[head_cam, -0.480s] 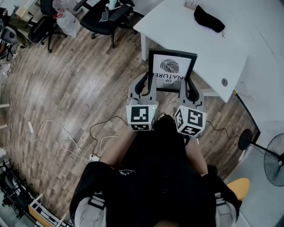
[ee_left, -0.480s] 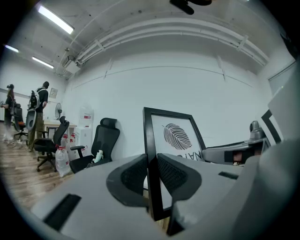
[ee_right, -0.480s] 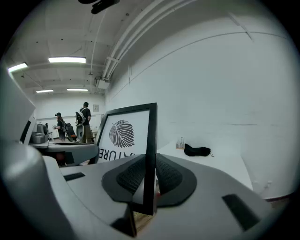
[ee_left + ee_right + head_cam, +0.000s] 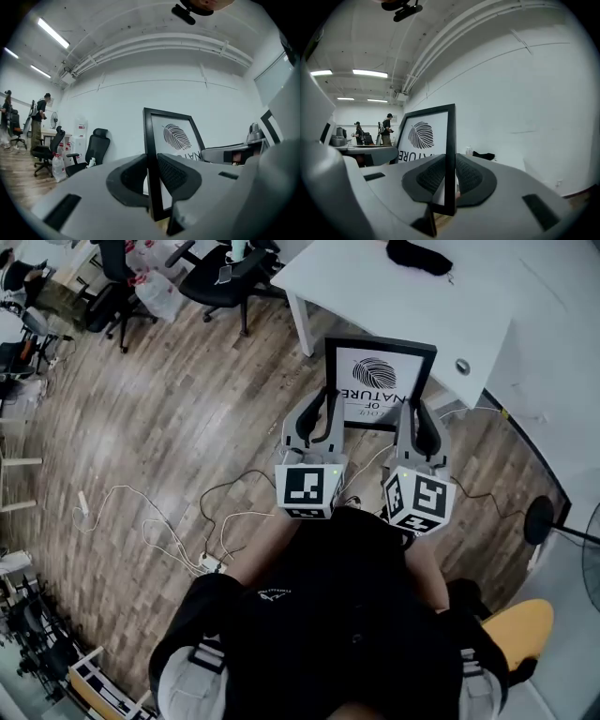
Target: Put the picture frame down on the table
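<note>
The picture frame (image 4: 380,381) is off the tabletop, hanging in the air between my two grippers. It stands roughly upright with the leaf print facing me, and its lettering reads upside down from my head. From above its far edge sits right at the near border of the white tabletop (image 4: 403,306), while most of it hangs over the wooden floor (image 4: 187,409).

My left gripper (image 4: 325,407) has its fingers (image 4: 133,180) pinching the frame's left side rail, one on each face of the black moulding. My right gripper (image 4: 417,413) pinches the right rail the same way, and its fingers (image 4: 433,176) close on the thin edge low down near a corner. Both holds look firm and level with each other.

I judge this to be the carrying step, with the frame brought up to the table but not yet over it. The next move calls for reaching forward so the whole frame clears the table's edge, then tipping it flat and lowering both sides together. I should let go only once it rests on the surface. The black item (image 4: 419,255) lies at the far side, well apart, so the near stretch offers room. Uneven lowering could twist the frame in my grip.
</note>
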`<state>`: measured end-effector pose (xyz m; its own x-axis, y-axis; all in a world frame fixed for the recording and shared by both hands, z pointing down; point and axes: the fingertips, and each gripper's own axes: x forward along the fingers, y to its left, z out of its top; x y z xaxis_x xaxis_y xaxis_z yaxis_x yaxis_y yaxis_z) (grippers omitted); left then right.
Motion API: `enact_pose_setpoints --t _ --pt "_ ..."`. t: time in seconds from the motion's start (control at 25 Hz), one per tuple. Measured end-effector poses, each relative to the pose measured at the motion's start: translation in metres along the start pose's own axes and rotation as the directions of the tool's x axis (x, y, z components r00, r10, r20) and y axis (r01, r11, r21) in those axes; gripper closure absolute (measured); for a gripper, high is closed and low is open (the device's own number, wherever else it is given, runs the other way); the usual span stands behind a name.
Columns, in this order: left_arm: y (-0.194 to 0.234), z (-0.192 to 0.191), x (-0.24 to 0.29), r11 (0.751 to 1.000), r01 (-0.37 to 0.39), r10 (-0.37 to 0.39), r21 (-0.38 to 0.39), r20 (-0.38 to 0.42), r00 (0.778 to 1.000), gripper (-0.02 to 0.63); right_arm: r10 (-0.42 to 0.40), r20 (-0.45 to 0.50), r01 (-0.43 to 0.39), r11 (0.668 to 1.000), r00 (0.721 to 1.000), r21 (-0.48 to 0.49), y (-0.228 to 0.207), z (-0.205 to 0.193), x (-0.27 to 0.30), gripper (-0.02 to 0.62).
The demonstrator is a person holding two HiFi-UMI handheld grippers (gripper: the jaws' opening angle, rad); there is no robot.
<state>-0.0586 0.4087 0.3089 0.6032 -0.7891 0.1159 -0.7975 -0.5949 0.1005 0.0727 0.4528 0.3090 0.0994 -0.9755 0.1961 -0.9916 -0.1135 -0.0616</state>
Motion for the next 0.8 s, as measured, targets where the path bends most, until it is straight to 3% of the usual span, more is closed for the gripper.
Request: enact_pose_setpoints --t 0.16,0.28,0.44,0.8 --pt "-0.065 -0.003 -0.028 0.999 0.046 -0.046 0.022 0.015 0.999 0.532 -0.038 0.014 0.038 0.999 0.999 0.029 -0.041 -0.011 -0.059 0.529" --pt "-0.088 -0.009 -0.052 0.998 0.044 -0.045 0.05 0.018 0.999 0.532 -0.039 0.032 0.037 0.999 0.999 0.039 -0.049 -0.017 -0.091 0.529" --pt "-0.096 0.002 -0.072 0.997 0.013 -0.018 0.08 0.059 0.998 0.532 -0.008 0.067 0.006 1.0 0.998 0.021 -0.043 -0.01 -0.112 0.529" --pt "-0.086 0.005 -0.086 0.998 -0.043 0.04 0.043 0.072 0.997 0.532 0.066 0.073 -0.065 0.998 0.995 -0.01 -0.029 0.0 -0.113 0.529"
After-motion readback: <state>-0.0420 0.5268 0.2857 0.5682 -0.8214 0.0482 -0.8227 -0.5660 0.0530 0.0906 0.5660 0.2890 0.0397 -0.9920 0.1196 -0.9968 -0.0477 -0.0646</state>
